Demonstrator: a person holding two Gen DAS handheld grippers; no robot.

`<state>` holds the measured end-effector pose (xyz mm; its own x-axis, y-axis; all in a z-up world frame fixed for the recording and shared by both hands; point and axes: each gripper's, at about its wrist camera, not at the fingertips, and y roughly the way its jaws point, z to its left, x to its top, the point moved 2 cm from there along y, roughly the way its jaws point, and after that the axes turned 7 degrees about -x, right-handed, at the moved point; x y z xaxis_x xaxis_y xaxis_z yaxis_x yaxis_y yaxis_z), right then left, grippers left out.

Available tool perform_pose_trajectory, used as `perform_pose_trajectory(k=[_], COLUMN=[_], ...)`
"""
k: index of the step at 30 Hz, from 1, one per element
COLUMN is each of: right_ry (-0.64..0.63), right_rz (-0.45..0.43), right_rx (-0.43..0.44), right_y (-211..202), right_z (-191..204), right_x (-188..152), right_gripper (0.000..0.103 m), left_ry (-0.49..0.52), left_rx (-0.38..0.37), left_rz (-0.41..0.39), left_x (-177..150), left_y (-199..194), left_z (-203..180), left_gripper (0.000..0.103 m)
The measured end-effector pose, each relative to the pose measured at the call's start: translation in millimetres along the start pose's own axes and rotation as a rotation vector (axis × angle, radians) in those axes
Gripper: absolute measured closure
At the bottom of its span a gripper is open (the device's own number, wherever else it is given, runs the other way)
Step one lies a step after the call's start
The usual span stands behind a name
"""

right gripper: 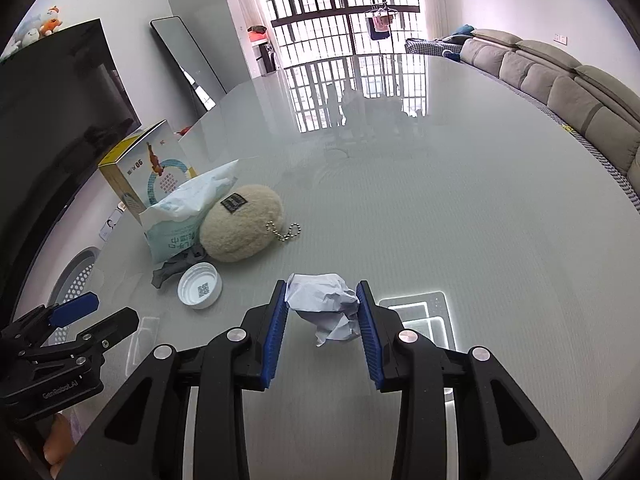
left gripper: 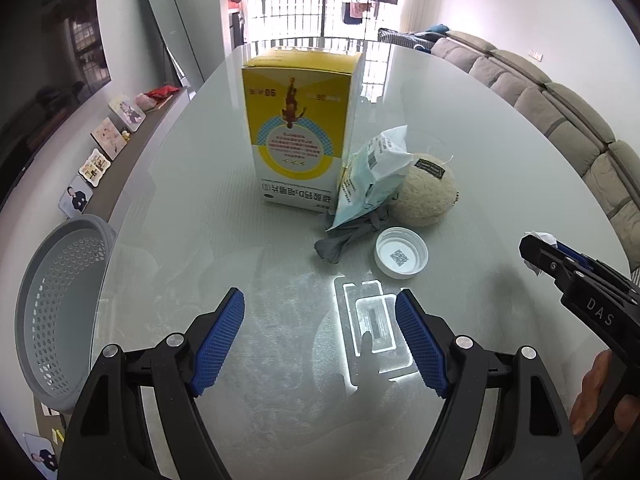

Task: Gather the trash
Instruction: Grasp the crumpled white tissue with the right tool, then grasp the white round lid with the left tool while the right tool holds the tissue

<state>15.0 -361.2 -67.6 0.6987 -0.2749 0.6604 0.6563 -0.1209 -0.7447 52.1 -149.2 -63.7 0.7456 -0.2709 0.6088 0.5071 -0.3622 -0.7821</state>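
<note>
Worktop: glossy pale glass, rounded edge; broad bare surface on the sofa side and toward the window.
Grey perforated basket: off the worktop's left edge, below its level.
Yellow-and-white carton: upright, well in from the edge.
Pale blue wrapper: leaning on the carton.
Cream plush pouch: touching the wrapper, bead chain trailing toward open surface.
Grey crumpled scrap: below the wrapper.
White bottle cap: inverted, just beside the scrap.
Crumpled white paper: clamped in the right gripper jaws, over bare worktop.
Left gripper: jaws wide, nothing between, over clear glass.
</note>
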Motion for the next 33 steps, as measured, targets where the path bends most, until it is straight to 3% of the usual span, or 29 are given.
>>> perform_pose_trajectory(k=[33], right_ry=[0.036], right_rz=[-0.011], right_rx=[0.041], right_y=[15], right_z=[-39], right_x=[7], right_gripper=[0.069], left_ry=[0.008], left_rx=[0.079], left_rz=[0.019], left_x=[4], left_y=[23], left_z=[-53], left_gripper=[0.027])
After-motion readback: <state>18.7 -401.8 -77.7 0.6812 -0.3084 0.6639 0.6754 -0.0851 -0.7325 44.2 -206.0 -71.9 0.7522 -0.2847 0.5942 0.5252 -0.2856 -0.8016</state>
